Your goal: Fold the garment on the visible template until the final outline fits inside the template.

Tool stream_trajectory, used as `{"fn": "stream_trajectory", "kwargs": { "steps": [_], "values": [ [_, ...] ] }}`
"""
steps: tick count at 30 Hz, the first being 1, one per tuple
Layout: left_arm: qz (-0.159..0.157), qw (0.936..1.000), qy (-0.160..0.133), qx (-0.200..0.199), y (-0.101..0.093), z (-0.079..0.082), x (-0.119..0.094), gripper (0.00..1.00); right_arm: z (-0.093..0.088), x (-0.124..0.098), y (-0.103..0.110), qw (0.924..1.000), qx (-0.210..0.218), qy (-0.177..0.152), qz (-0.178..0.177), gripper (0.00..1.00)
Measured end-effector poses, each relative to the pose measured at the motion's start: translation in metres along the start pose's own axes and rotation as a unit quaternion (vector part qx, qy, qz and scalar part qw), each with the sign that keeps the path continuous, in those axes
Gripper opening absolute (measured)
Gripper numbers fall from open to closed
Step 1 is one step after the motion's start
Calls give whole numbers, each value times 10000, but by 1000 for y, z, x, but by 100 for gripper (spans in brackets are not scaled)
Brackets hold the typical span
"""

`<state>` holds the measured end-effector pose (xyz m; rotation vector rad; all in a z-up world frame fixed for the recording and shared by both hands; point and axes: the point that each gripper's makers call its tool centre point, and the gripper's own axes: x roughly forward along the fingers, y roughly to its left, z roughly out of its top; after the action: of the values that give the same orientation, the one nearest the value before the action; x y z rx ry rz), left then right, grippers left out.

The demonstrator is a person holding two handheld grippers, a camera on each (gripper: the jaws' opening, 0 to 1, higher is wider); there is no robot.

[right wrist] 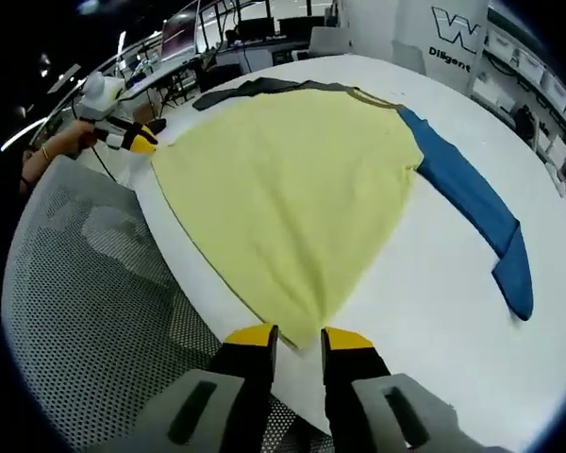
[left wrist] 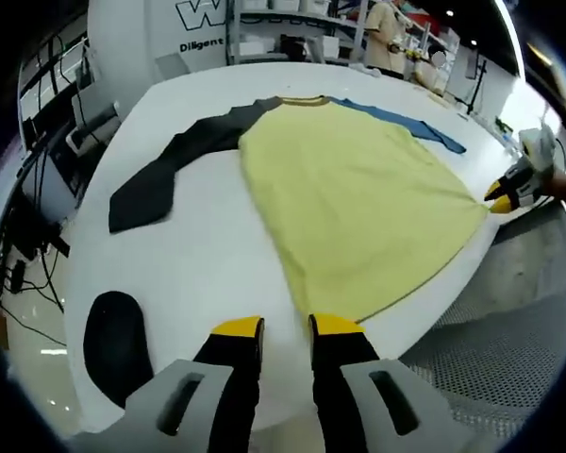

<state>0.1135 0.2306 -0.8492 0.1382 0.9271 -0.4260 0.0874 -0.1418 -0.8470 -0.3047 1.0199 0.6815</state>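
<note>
left gripper view: white bench [left wrist: 208, 255] carries everything. on it the garment [left wrist: 358, 198] lies flat, a yellow-bodied shirt with one black sleeve [left wrist: 160, 175] reaching to the left and one blue sleeve [left wrist: 406, 123] off the far right; collar at the far end, hem at the near edge of the bench. a dark rounded patch [left wrist: 113, 344] sits near left on the bench, well apart from the shirt; cannot tell whether it is the template.

left gripper [left wrist: 288, 330]: yellow-tipped fingers nearly together, a narrow gap between them, right at the near-left hem corner. whether cloth is pinched between them i cannot tell. the right gripper [left wrist: 503, 195] enters at the far right, at the other hem corner.

right gripper view: same shirt [right wrist: 292, 189], blue sleeve [right wrist: 472, 203] on the right, hem drawn to a point at the right gripper [right wrist: 297, 338]. fingers close-set with a slim gap; grip on cloth not resolvable. left gripper [right wrist: 132, 140] at the far-left corner, held by a hand [right wrist: 61, 142].

handling judgement: thin knit, light, limp, no stiffness; will drape and sag between two holds, and may slide on the smooth bench. best taken at the hem corners or shoulder seams, both sides lifted together so the fold line stays straight. sleeves likely need folding inward first.

containers: none seen.
</note>
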Motion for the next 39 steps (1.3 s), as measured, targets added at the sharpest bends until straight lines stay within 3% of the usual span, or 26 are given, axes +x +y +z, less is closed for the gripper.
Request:
{"fn": "stream_trajectory", "kwargs": {
  "steps": [6, 12, 18, 22, 29, 39],
  "values": [
    [-184, 9988, -101, 436, -10, -5, 0, 23, 16, -14, 8, 9970, 605, -439, 197, 31],
    [-201, 9984, -17, 536, -10, -9, 8, 20, 22, -25, 10, 9939, 828, -706, 202, 31],
    [-408, 9979, -152, 475, -19, -4, 13, 1, 22, -29, 5, 9924, 941, -795, 50, 28],
    [-393, 9971, -205, 618, -22, 9, 11, 0, 23, -30, 5, 9918, 967, -834, 41, 26],
    [-565, 9930, -377, 969, -36, 45, 7, 0, 22, -31, 4, 9922, 932, -822, 38, 24],
    [-763, 9870, -287, 1388, -58, 75, 30, 0, 23, -32, 1, 9917, 954, -857, -6, 23]
  ]
}}
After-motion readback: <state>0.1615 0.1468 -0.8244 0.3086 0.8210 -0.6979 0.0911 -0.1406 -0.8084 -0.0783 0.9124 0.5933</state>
